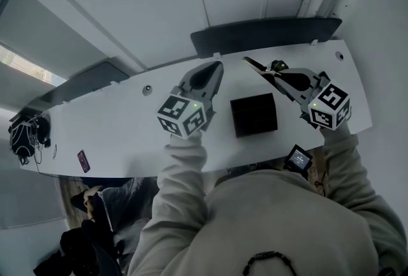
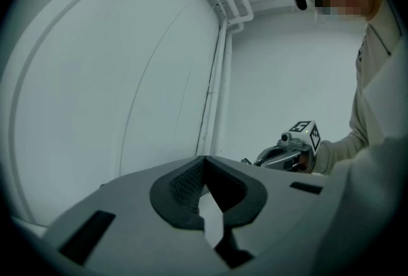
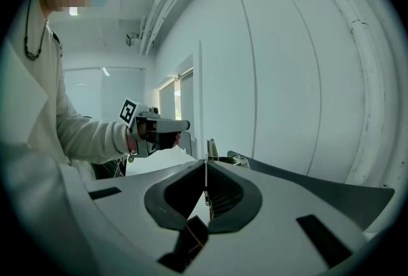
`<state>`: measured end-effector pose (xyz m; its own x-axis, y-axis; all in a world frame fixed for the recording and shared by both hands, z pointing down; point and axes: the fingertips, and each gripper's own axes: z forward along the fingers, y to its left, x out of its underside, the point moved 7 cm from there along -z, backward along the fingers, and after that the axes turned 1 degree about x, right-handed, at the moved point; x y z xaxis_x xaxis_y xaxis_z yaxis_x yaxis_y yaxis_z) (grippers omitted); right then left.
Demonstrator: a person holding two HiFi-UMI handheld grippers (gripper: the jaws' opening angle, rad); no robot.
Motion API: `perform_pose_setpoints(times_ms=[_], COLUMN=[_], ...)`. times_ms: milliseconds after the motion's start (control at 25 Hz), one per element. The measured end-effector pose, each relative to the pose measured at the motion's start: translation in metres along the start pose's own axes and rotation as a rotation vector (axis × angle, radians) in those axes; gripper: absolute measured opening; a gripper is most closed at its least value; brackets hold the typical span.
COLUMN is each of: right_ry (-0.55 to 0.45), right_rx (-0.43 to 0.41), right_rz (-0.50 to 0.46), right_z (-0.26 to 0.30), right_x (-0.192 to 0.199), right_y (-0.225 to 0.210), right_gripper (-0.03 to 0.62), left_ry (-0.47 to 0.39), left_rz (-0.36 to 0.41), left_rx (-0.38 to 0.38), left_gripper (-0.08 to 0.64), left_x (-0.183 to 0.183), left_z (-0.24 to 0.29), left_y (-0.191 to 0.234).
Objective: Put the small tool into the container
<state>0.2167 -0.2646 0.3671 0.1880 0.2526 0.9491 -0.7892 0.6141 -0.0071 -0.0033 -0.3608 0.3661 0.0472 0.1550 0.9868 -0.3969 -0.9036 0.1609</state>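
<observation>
The right tongs are pinching the small tool, its long axis pointing forward past their tips. The left tongs are hanging closed and empty near the container.

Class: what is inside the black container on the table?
The black container shows only a dark interior, its depths lost in shadow. The small tool is outside, clamped in the right tongs.

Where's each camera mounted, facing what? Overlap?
Head view: on person's head, steeply down at white table, black square container; sleeves, left gripper, right gripper show.
Left gripper view: on that gripper, along its shut jaws toward white wall.
Right gripper view: on that gripper, along jaws shut on thin metal tool.
Shared: each gripper view shows the other gripper.
</observation>
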Motion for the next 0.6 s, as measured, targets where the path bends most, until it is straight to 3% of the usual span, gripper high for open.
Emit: perform_pose_setpoints(times_ms=[240, 440, 600], right_ry=[0.064, 0.069, 0.121], right_rx=[-0.023, -0.070, -0.095], right_rz=[-0.043, -0.001, -0.042], right_z=[0.009, 0.024, 0.037], right_x=[0.012, 0.019, 0.028], right_y=[-0.002, -0.003, -0.002], right_gripper=[0.025, 0.025, 0.025], left_ry=[0.015, 0.058, 0.066], left_rz=[-0.017, -0.027, -0.053], left_rx=[-0.031, -0.070, -0.088], left_gripper=[-0.005, -0.005, -0.005], left_x=[0.014, 0.029, 0.037], left_z=[-0.010, -0.022, -0.030], left_y=[0.007, 0.010, 0.012])
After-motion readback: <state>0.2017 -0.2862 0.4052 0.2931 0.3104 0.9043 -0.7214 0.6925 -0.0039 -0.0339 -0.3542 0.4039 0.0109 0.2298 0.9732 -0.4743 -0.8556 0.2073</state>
